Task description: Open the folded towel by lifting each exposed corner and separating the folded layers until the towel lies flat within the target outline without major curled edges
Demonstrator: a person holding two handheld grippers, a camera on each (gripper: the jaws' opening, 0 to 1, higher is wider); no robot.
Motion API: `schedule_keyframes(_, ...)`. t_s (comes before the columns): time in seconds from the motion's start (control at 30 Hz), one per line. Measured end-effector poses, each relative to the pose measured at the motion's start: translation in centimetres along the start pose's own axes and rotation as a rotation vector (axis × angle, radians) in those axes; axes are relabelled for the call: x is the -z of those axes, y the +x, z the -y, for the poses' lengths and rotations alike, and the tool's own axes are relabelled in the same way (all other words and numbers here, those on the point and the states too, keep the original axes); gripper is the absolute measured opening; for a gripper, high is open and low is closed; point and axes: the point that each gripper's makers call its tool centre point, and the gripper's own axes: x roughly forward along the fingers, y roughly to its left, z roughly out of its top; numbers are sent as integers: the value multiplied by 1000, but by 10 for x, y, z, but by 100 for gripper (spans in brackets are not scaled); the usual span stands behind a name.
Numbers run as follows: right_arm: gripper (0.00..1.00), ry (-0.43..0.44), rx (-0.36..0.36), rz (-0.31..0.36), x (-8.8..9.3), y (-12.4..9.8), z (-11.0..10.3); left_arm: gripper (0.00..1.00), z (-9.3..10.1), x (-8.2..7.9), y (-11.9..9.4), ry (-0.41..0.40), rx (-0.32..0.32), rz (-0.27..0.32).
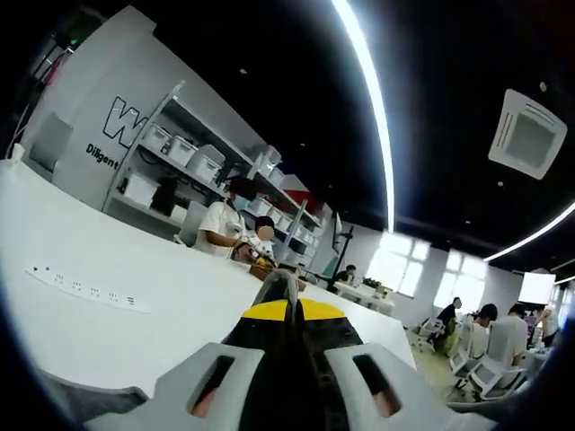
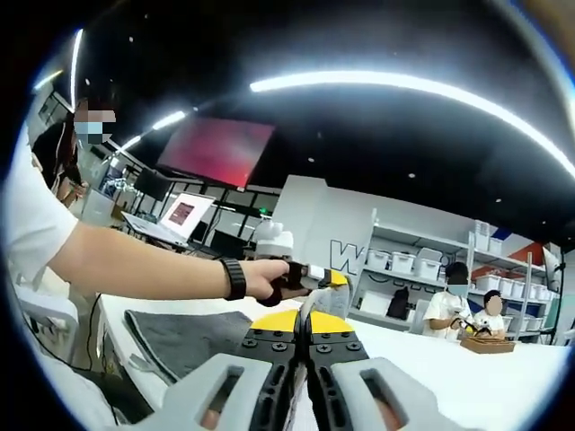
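In the left gripper view my left gripper [image 1: 289,310] is shut, and a grey fold of towel [image 1: 278,285] sticks up from its yellow tips. More grey cloth hangs low at the left. In the right gripper view my right gripper [image 2: 307,321] is shut on a pale strip of towel edge [image 2: 316,301] that runs up toward the left gripper [image 2: 325,277], held in a person's hand. The rest of the dark grey towel [image 2: 184,339] lies on the white table [image 2: 467,368] to the left, below that forearm. Both grippers are lifted above the table, close together.
A white power strip [image 1: 85,289] lies on the table [image 1: 180,314]. Two people [image 1: 235,226] sit at the far edge beside a small brown box [image 2: 488,345], with shelves of bins [image 1: 189,157] behind. A person with a watch [image 2: 235,278] stands at the left.
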Motion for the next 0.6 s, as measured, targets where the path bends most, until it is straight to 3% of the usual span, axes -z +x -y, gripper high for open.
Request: schedule_keyframes(0.6, 0, -24, 36, -32, 13, -4, 15, 0, -7, 20, 9, -30, -1, -17)
